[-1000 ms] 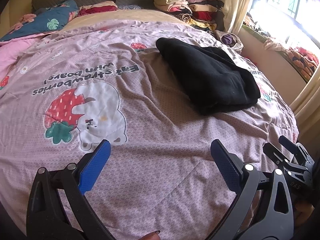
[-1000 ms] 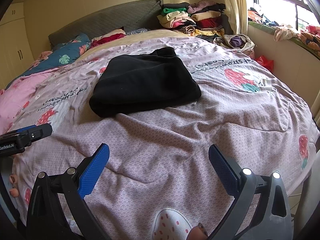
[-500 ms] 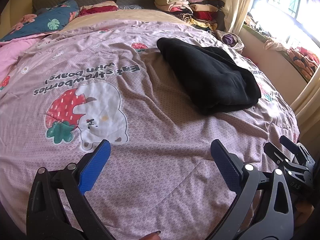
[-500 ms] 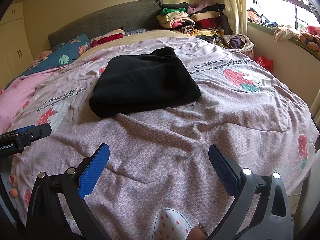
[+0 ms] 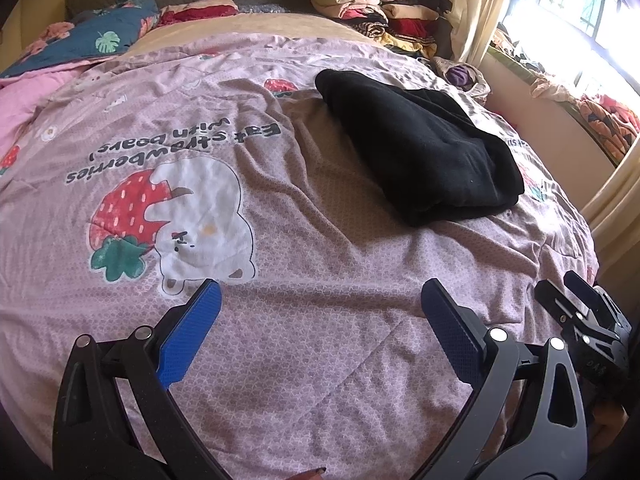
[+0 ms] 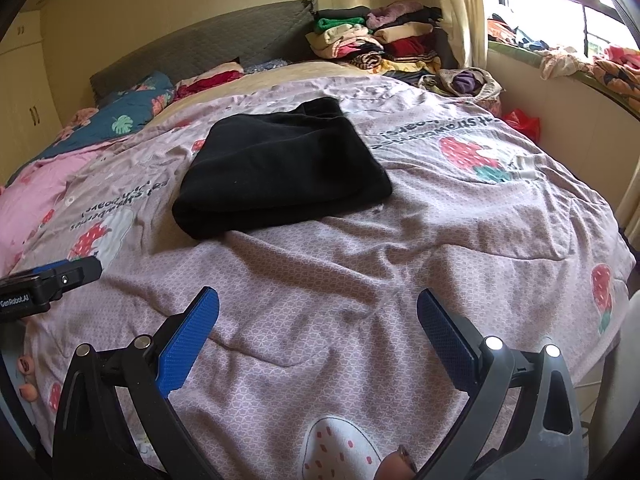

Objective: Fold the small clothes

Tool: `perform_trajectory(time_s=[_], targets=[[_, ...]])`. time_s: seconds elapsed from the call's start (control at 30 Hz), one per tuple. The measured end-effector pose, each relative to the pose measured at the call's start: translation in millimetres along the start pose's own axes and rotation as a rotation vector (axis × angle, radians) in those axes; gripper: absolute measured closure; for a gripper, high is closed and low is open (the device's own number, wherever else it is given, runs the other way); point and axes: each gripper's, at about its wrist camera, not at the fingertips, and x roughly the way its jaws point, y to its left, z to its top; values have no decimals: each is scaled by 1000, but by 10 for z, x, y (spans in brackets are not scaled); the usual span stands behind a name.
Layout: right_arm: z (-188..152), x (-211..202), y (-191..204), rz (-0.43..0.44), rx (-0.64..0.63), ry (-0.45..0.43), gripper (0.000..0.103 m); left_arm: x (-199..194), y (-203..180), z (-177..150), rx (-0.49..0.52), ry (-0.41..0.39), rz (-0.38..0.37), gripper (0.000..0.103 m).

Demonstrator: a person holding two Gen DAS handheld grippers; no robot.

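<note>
Garment: a black, soft, thick fabric garment, folded into a compact rectangle, lies on the far half of the bed, toward the window side.
Garment contact: neither tool touches it; both are well apart from it, near the bed's front edge.
Left gripper: blue-padded fingers spread wide, nothing between them, hovering over bare bedding.
Right gripper: blue-padded fingers spread wide, likewise empty (its black body also shows at the right edge of the left view).
Bed surface: a pink quilted cover printed with strawberries and a white bear, creased in front of the garment.
Surroundings: a stack of folded clothes in mixed colours at the head of the bed, by the cream curtain.
Step in hand: judged as between items; this garment appears already folded.
Next move: likely either carrying the black bundle to the stack or fetching an unfolded piece; lifting calls for both grippers closing on opposite edges so the layers do not slip open.
</note>
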Motion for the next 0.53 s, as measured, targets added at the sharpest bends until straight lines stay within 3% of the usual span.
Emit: perform_trajectory(time_s=[0.13, 0.27, 0.33, 0.4, 0.47, 0.53], targets=[[35, -144, -325, -118, 120, -28, 4, 3, 30, 6, -6, 2, 27, 9], [72, -383, -1186, -318, 328, -75, 4, 25, 263, 66, -63, 24, 49, 9], [48, -489, -1718, -441, 408, -88, 4, 5, 614, 185, -132, 42, 78, 9], [-51, -595, -2495, -639, 510, -52, 4, -102, 1111, 353, -208, 22, 163, 9], [-220, -717, -3204, -771, 628, -19, 4, -220, 1634, 493, -277, -15, 246, 9], [-384, -827, -3776, -907, 710, 22, 4, -305, 2201, 576, -340, -36, 392, 9]])
